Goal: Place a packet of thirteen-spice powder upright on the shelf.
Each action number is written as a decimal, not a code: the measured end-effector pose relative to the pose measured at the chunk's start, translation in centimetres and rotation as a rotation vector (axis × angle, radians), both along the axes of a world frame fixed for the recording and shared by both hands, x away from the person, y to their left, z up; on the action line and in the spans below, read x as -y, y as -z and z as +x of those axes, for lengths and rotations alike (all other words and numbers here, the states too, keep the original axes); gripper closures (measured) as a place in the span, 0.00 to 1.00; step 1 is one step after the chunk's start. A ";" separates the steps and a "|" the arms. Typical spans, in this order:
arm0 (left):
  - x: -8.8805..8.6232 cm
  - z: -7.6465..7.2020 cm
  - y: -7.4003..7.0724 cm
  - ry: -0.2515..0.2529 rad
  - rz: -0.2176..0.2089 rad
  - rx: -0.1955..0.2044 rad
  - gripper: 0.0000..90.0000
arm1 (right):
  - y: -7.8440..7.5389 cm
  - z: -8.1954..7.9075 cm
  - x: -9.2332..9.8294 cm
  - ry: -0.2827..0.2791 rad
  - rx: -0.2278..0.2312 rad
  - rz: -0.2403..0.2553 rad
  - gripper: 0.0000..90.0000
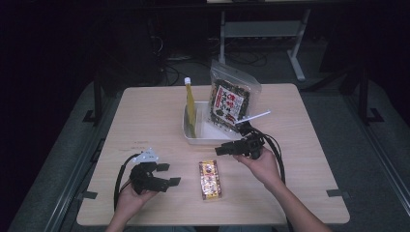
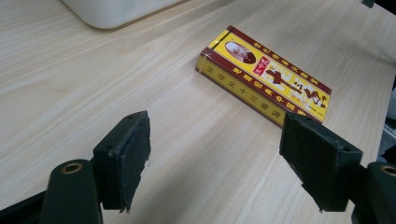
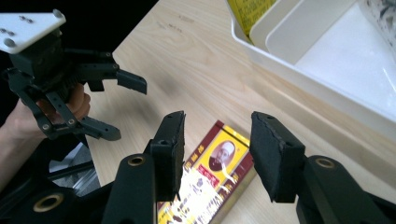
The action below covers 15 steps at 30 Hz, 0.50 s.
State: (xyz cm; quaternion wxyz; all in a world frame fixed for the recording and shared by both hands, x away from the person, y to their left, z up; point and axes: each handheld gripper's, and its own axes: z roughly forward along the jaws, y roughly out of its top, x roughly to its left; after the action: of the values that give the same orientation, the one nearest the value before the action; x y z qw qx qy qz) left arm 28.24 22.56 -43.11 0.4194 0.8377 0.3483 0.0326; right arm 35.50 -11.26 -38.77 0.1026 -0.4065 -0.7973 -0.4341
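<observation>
The yellow-and-red box (image 1: 210, 180) is lying flat on the wooden table (image 1: 145, 116), near the front edge and between the two hands, not yet picked up; the white tray (image 1: 193, 137) behind it is already holding a yellow bottle (image 1: 190, 104) and a dark snack bag (image 1: 231, 99) leaning against its far side, so the work seems partly done — judging by that, the box is the last loose item and is probably going into the tray too.

The right gripper (image 3: 217, 156) is hovering above the box with its jaws standing moderately apart, nothing pressed between the pads; in the right gripper view the box is showing in the gap below them. The left gripper (image 2: 215, 154) is sitting just beside the box on the table's left, its jaws wide and empty, pointing toward the box's long side.

What is left, as I judge it: closing on the box, lifting it and setting it in the tray's free part.

The table is a pale wood-grain top, bare apart from these things; the room around it is dark, with grey flooring, cables and the legs of another desk (image 1: 261, 29) beyond.
</observation>
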 end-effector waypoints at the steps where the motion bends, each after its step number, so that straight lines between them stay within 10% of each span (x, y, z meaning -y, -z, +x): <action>1: 0.1 0.0 0.0 0.000 0.002 0.001 0.27 | 0.1 -0.1 0.1 -0.003 0.000 -0.002 0.61; 15: 1.3 -0.2 0.1 0.021 0.002 0.003 0.27 | 1.7 -1.8 0.4 -0.041 -0.007 -0.045 0.62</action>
State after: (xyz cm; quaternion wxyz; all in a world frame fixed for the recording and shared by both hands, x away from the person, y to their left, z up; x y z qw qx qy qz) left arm 28.06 21.31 -43.17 0.4194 0.8417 0.3387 0.0300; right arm 33.71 -11.64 -40.51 0.1050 -0.3939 -0.8147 -0.4124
